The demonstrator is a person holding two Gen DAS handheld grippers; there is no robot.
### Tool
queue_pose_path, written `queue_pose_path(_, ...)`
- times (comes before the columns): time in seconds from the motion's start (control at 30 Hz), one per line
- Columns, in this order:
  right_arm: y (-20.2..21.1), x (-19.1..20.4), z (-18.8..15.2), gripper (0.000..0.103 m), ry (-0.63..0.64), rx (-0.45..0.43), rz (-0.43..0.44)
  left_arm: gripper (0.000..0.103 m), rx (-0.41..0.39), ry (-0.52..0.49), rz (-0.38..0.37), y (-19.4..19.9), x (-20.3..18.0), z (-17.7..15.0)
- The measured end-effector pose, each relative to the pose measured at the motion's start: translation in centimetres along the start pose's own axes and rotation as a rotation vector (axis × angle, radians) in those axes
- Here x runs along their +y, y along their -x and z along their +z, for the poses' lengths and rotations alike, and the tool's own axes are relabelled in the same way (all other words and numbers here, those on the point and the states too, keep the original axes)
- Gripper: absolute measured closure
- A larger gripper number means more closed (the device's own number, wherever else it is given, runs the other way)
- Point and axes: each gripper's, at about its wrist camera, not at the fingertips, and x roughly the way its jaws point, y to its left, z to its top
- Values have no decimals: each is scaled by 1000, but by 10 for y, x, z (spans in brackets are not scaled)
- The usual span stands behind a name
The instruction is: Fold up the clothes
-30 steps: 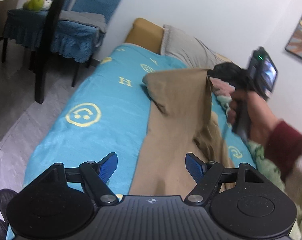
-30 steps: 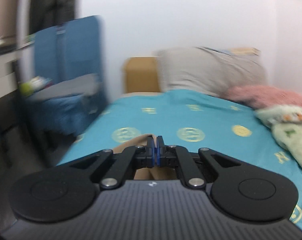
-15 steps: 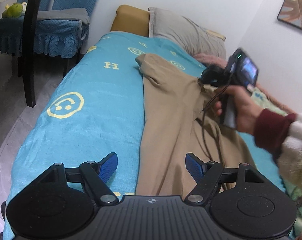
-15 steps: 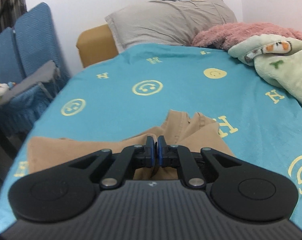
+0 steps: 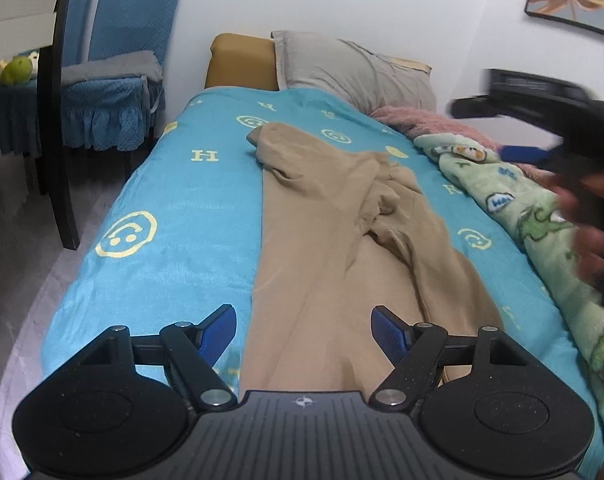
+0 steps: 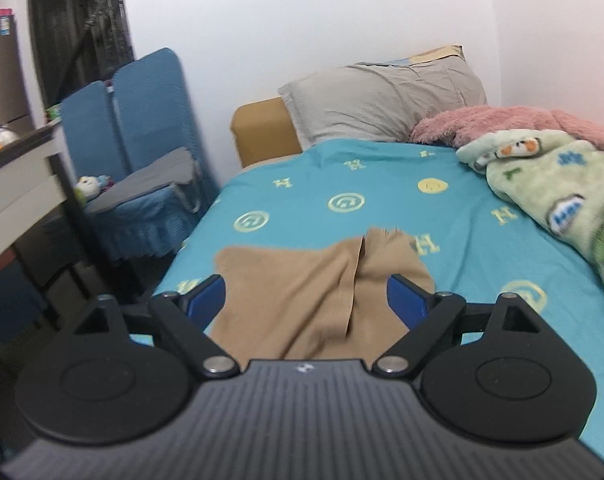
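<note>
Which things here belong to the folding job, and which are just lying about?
Job: tan garment, left claw, right claw, both open, the right's jaws just opened, gripping nothing.
Lying about: grey pillow, pink blanket, green blanket, blue chair.

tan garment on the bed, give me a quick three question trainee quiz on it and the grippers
1. True or false: the tan garment lies on the turquoise bedsheet.
2. Which best describes the right gripper? A. shut on the garment B. open, jaws just opened, nothing pinched C. holding the grey pillow
3. Fill in: beside the garment, toward the wall, lies a green ____ with cartoon prints.

Key:
1. True
2. B
3. blanket

The left gripper is open too.
</note>
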Motion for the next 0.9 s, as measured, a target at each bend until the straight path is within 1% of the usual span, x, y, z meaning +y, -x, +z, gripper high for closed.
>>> queue_pose_path(0.13,76,5,-27,14,-20,-20,11,26,47,-64,45,15,-10,-8)
queue_pose_path(0.2,107,9,-42,14,-20,-20,24,26,67,-86,59,22,-12,-11)
queue_pose_path(0.27,132,12,-54,14,-8,-12,24,26,93,-98,75,27,-14,-15)
queue_pose_path(0.4,169,6,-77,14,1,-21,15,26,162,-85,72,35,-13,-23)
queue_pose_path(0.47,181,-4,-87,14,-27,-18,5,27,181,-65,73,45,-11,-28)
queue_pose_path(0.53,188,-19,-95,14,-81,-6,-13,28,191,-48,78,56,-9,-32)
queue_pose_path(0.57,190,-26,-99,14,-108,1,-20,28,203,-38,68,61,-9,-33)
queue_pose_path(0.63,191,-39,-103,14,-163,17,-39,30,227,-18,42,69,-8,-35)
queue_pose_path(0.7,190,-50,-106,14,-214,25,-60,38,279,-31,45,70,-13,-37)
queue_pose_path(0.77,187,-59,-108,14,-265,33,-70,39,328,-71,75,68,-19,-40)
queue_pose_path(0.83,184,-66,-110,14,-310,50,-62,41,371,-153,134,63,-30,-46)
queue_pose_path(0.9,181,-70,-113,14,-336,66,-57,43,427,-219,160,53,-38,-52)
